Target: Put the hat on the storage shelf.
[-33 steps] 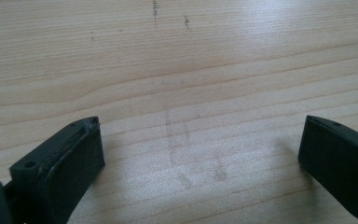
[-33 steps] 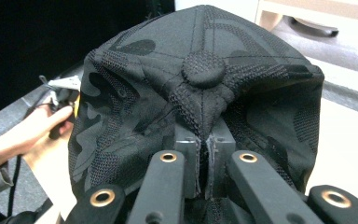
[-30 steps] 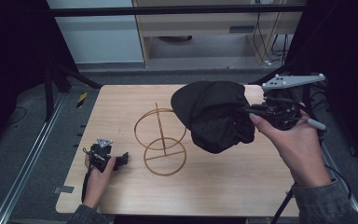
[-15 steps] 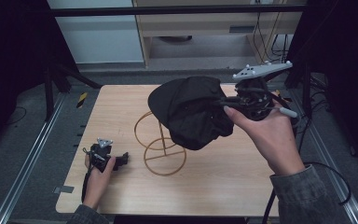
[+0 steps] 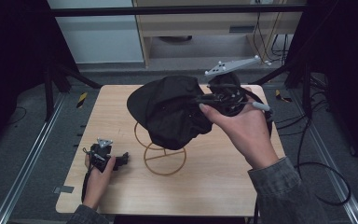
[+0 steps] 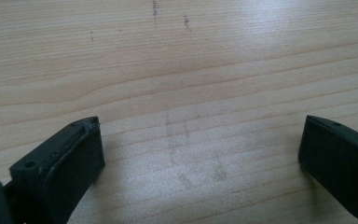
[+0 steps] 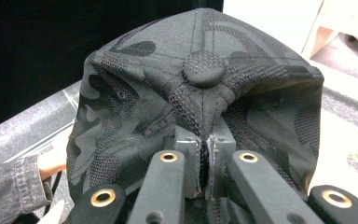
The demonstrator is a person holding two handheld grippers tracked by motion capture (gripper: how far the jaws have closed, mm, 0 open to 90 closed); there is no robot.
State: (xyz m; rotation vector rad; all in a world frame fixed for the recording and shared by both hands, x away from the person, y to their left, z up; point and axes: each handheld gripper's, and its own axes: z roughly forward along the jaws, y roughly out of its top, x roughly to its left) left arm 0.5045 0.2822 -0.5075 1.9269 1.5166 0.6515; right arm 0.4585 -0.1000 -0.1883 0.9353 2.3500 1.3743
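High view, near to far: the left gripper [image 5: 121,159] rests wide-jawed with nothing in it on the wooden table [image 5: 223,186], the gold wire stand [image 5: 164,158] beside it, while the right gripper [image 5: 204,99] pinches the black cap [image 5: 170,109] directly above that stand, hiding its top.

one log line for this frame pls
right gripper: shut on cap, above stand | left gripper: open, low over table

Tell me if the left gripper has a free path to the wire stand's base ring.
Probably yes: the left gripper lies open on the table, with bare wood between it and the ring; the cap hangs higher.
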